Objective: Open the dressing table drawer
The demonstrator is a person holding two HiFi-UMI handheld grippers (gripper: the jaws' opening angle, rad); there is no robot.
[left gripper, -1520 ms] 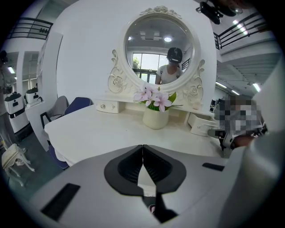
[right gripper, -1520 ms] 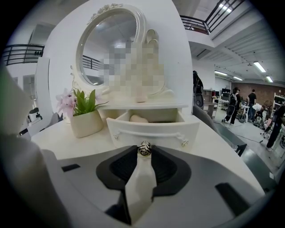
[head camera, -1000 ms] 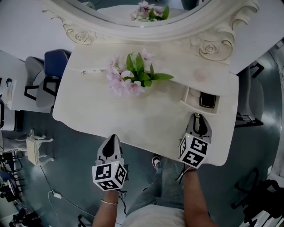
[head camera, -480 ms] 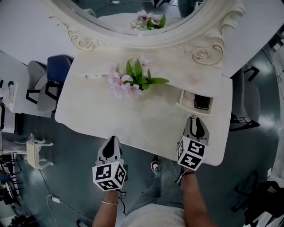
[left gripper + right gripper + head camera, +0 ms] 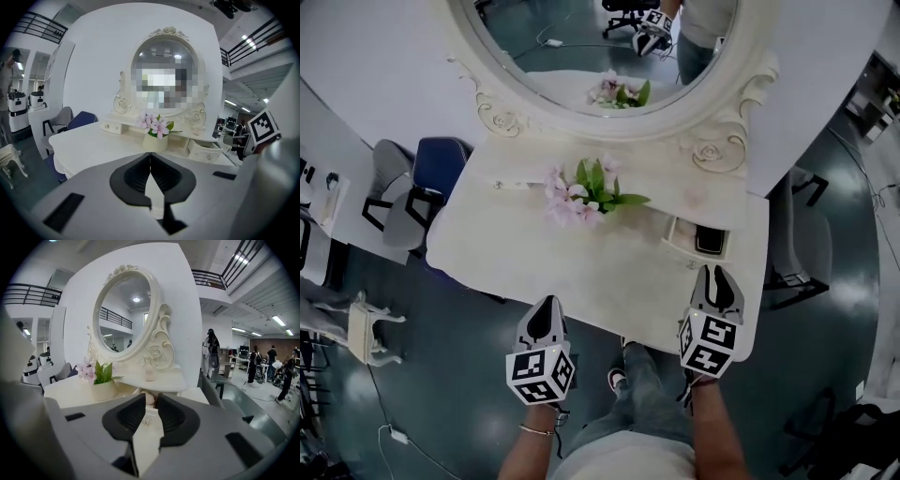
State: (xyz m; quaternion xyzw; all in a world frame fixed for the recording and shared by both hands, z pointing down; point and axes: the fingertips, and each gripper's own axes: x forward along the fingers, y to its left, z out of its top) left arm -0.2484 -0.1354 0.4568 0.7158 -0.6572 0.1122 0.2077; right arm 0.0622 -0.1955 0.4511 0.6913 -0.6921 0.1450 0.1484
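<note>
The small right-hand drawer (image 5: 697, 239) of the dressing table (image 5: 534, 253) stands pulled out from under the mirror shelf, with a dark flat object (image 5: 710, 241) lying inside it. Its front and little knob face the person.

The right gripper (image 5: 717, 274) hovers over the table's near edge, just short of that drawer front and not touching it. Its jaws have just been closing in, yet a narrow gap shows between them. Nothing sits in the gap; the knob only shows beyond it.

The left gripper (image 5: 547, 302) hangs off the front edge, well apart from the drawer, with its jaws pressed together on nothing. The pot of pink flowers (image 5: 586, 192) sits mid-table, clear of both.

By my reading the pull is done, or nearly so. If more travel is wanted, the right gripper needs to line its gap up on the knob, pinch it, and draw straight back toward the person.
</note>
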